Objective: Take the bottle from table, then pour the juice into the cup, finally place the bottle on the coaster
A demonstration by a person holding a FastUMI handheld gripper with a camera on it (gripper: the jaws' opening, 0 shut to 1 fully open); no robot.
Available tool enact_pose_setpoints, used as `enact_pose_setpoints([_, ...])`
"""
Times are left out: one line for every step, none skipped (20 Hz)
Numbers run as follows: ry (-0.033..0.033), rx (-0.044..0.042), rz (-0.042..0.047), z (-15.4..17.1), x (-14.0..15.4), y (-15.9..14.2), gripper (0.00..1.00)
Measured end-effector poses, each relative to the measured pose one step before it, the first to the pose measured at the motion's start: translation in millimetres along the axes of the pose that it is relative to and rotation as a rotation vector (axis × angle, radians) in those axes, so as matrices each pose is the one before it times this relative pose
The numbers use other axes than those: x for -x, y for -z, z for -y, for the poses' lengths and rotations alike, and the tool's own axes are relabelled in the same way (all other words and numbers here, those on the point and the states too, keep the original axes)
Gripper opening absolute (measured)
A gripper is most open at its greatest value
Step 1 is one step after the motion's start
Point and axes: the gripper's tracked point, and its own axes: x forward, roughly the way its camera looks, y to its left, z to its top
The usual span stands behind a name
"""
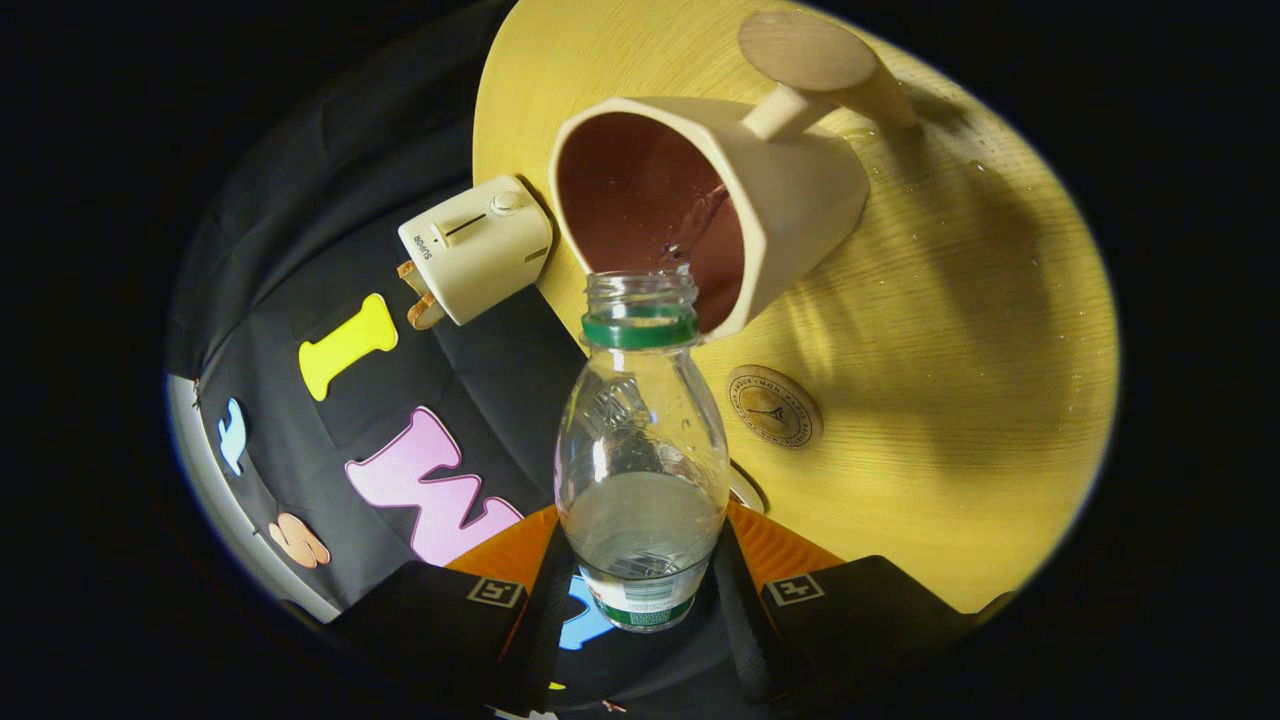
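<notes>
My gripper [642, 590] is shut on a clear plastic bottle [640, 480] with a green neck ring and no cap, both fingers pressing on its lower body. The bottle is tilted, its open mouth right at the rim of a cream cup [720, 200] with a dark red inside. A thin stream of clear liquid runs from the mouth into the cup. Some liquid remains in the bottle. A round wooden coaster [808, 52] lies on the table just beyond the cup's handle. A smaller round coaster with a printed emblem [773, 405] lies beside the bottle, nearer the fingers.
The round yellow wooden table [950, 350] carries the cup and coasters, with a few water drops near the cup. A cream toy toaster [478, 245] stands at the table's edge beside the cup. The black booth wall is behind it.
</notes>
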Motion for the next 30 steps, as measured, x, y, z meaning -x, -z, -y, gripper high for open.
enact_pose_setpoints([-0.00017, -0.00556, 0.00118, -0.58, 0.45, -0.39, 0.72])
enact_pose_setpoints([-0.00095, -0.00686, 0.0012, -0.6, -0.29, -0.99, 0.72])
enact_pose_setpoints([-0.00111, -0.00897, 0.0002, 0.35, -0.33, -0.45, 0.73])
enact_pose_setpoints([-0.00182, -0.00806, -0.002, 0.1, -0.5, -0.32, 0.73])
enact_pose_setpoints([0.00011, -0.00352, -0.00198, 0.49, -0.13, 0.11, 0.73])
enact_pose_setpoints([0.00083, -0.00076, -0.00009, 0.81, 0.08, -0.85, 0.72])
enact_pose_setpoints([0.00123, -0.00378, 0.00028, -0.42, 0.45, -0.23, 0.73])
enact_pose_setpoints([-0.00191, -0.00805, 0.00143, -1.21, 0.54, -0.1, 0.73])
enact_pose_setpoints([-0.00306, -0.01048, 0.00276, -1.82, 0.15, -1.06, 0.73])
enact_pose_setpoints([-0.00301, -0.00851, 0.00134, -1.77, 0.56, -0.01, 0.73])
enact_pose_setpoints([-0.00078, -0.00644, -0.00011, -0.98, 1.02, 0.63, 0.73])
enact_pose_setpoints([-0.00169, -0.00448, -0.00082, -1.31, 0.45, 0.59, 0.73])
enact_pose_setpoints([-0.00343, -0.00447, -0.0005, -1.66, 0.71, 0.55, 0.72])
enact_pose_setpoints([-0.00692, 0.00011, 0.00242, -2.62, -0.49, 0.34, 0.72])
enact_pose_setpoints([-0.00486, 0.00029, 0.00222, -1.62, -0.56, 0.03, 0.72])
enact_pose_setpoints([-0.00319, -0.00436, -0.00321, -0.77, 0.76, 1.92, 0.72])
enact_pose_setpoints([-0.00304, -0.00732, -0.00389, -1.4, 0.5, 1.89, 0.72])
enact_pose_setpoints([-0.00499, -0.00745, -0.00356, -2.24, 1.02, 1.19, 0.72])
enact_pose_setpoints([-0.00412, -0.00731, -0.00347, -1.55, 0.39, 1.9, 0.72])
enact_pose_setpoints([-0.00309, -0.00694, -0.00279, -0.76, 0.08, 0.7, 0.72])
enact_pose_setpoints([-0.00066, -0.006, -0.00323, -0.63, 0.36, 1.25, 0.72])
enact_pose_setpoints([-0.00004, -0.00296, -0.00021, -0.59, 0.29, 0.88, 0.73])
enact_pose_setpoints([0.00548, 0.00042, -0.00165, 0.46, -0.04, 0.99, 0.73])
enact_pose_setpoints([0.00292, -0.0042, -0.00467, 0.49, 0.2, 1.54, 0.72])
enact_pose_setpoints([-0.00052, -0.00611, -0.00283, -0.14, 0.69, 1.73, 0.72])
enact_pose_setpoints([-0.00003, -0.00411, -0.00073, -0.4, 0.27, 1.14, 0.72])
enact_pose_setpoints([-0.00265, -0.00421, -0.00054, -0.87, 0.66, 0.36, 0.72])
enact_pose_setpoints([-0.00255, -0.00617, 0.00036, -1.8, 1.32, 0.64, 0.72])
enact_pose_setpoints([-0.00398, -0.00638, -0.00015, -0.54, 1.18, -0.04, 0.72])
enact_pose_setpoints([-0.00351, -0.00528, 0.00047, -2.85, -0.76, 0.89, 0.73])
